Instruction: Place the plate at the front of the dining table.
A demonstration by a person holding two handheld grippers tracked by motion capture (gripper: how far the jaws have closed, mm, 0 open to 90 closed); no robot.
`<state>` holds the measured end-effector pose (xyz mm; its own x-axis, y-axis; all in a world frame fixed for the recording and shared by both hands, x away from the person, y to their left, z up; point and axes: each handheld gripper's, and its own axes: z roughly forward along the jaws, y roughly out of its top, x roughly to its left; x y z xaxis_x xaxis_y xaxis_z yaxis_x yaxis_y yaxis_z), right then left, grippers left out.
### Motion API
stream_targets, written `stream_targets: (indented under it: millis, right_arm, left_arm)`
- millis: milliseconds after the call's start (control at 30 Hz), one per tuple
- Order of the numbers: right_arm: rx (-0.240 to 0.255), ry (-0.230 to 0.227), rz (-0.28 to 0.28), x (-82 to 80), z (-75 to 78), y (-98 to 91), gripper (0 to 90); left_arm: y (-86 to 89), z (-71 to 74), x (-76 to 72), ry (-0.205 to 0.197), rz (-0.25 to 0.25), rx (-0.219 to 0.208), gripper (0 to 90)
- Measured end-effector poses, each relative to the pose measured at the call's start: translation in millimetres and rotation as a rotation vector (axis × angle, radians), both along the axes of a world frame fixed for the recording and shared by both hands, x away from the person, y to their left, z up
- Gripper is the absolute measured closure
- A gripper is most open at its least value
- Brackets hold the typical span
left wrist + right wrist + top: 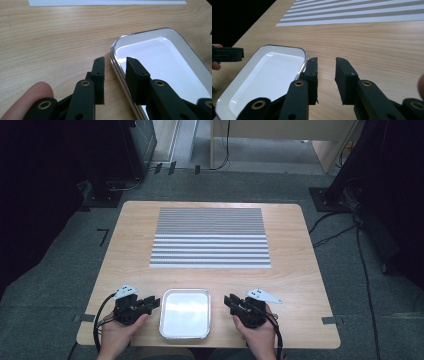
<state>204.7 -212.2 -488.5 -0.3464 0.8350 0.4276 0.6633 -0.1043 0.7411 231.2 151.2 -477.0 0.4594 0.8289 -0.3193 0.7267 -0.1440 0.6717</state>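
Observation:
An empty white tray with a shiny metal rim (185, 316) lies at the near edge of the wooden table (132, 250), between my two grippers. My left gripper (154, 303) sits at the tray's left side. In the left gripper view its jaws (115, 62) stand apart across the rim of the tray (160, 55), one outside on the wood and one over the inside, and no pad presses on it. My right gripper (229, 301) is at the tray's right side. Its jaws (327, 61) are apart with only bare wood between them, just beside the tray (269, 72).
A grey-and-white striped mat (210, 237) covers the middle and far part of the table. The left gripper's jaw (227, 54) shows beyond the tray in the right gripper view. Cables and dark equipment stand on the floor around the table.

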Motion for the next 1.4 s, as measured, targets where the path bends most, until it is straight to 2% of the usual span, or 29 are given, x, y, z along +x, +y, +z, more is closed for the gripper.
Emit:
stream_targets:
  millis: [133, 200, 267, 300, 333, 367, 400, 533, 767, 1067, 1300, 1400]
  right_arm:
    - [0.026, 0.013, 0.018, -0.7, -0.9, 6.1, 79.4]
    - [0.038, 0.022, 0.025, -0.4, -2.4, 8.8, 81.0]
    - [0.053, 0.034, 0.036, -0.4, -4.0, 11.8, 82.7]
    - [0.053, 0.034, 0.036, -0.4, -4.0, 11.8, 82.7]
    - [0.083, 0.047, 0.051, -0.8, -5.4, 15.3, 83.0]
    - [0.083, 0.047, 0.051, -0.8, -5.4, 15.3, 83.0]
    - [0.105, 0.052, 0.069, -0.7, -6.8, 18.9, 83.0]
    - [0.128, 0.071, 0.086, -0.4, -9.4, 24.2, 83.2]
    - [0.148, 0.106, 0.081, 1.7, -13.6, 25.8, 84.2]
    - [0.207, 0.183, 0.097, 5.6, -21.8, 26.5, 85.3]
    - [0.213, 0.2, 0.1, 6.0, -24.8, 29.2, 86.0]
    - [0.235, 0.209, 0.096, 6.8, -25.1, 27.1, 87.8]
  left_arm:
    - [-2.7, 2.2, -1.1, 0.012, -0.014, 0.008, 73.7]
    - [-4.5, 3.0, -1.4, 0.028, -0.02, 0.031, 75.9]
    - [-5.1, 3.3, -1.5, 0.041, -0.028, 0.035, 77.5]
    - [-5.1, 3.3, -1.5, 0.041, -0.028, 0.035, 77.5]
    - [-5.9, 3.3, -1.3, 0.051, -0.035, 0.038, 77.8]
    - [-5.9, 3.3, -1.3, 0.051, -0.035, 0.038, 78.0]
    - [-7.0, 3.0, -1.4, 0.058, -0.043, 0.046, 78.3]
    - [-8.9, 0.9, -1.1, 0.074, -0.058, 0.054, 78.6]
    - [-8.1, 0.8, -0.4, 0.086, -0.063, 0.045, 79.1]
    - [-11.4, 0.7, -1.1, 0.097, -0.08, 0.05, 79.4]
    - [-15.2, -1.0, -1.9, 0.099, -0.091, 0.069, 80.2]
    - [-15.0, -1.3, -1.7, 0.1, -0.091, 0.07, 81.0]
